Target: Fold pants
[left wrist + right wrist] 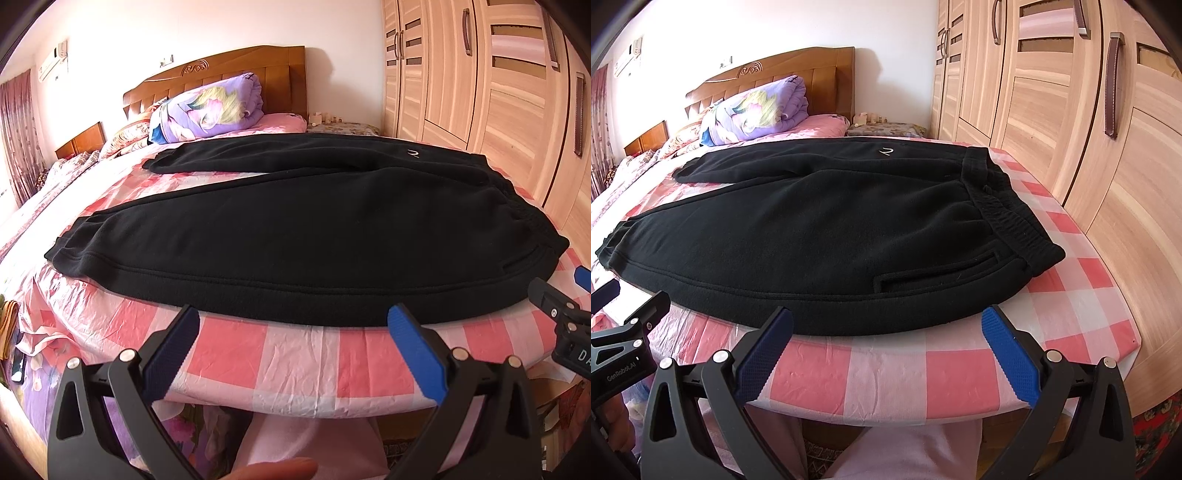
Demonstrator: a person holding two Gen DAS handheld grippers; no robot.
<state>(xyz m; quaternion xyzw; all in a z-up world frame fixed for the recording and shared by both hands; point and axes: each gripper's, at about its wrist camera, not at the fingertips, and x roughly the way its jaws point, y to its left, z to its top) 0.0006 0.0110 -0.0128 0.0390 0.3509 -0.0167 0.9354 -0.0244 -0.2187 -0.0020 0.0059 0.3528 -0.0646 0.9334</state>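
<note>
Black fleece pants point(295, 229) lie flat on a pink-and-white checked cloth point(295, 354), waistband to the right, both legs spread toward the left. They also show in the right wrist view point(820, 229), with the elastic waistband point(1001, 218) and a side pocket slit point(934, 275). My left gripper point(293, 317) is open and empty, just in front of the near leg's seam. My right gripper point(886, 319) is open and empty at the near edge of the pants by the pocket. The right gripper shows at the right edge of the left wrist view point(565, 306).
The cloth covers a board at the foot of a bed. A rolled purple quilt point(210, 107) and wooden headboard point(229, 74) are at the back. A wooden wardrobe point(1071, 110) stands close on the right. The person's legs point(905, 450) are below the board edge.
</note>
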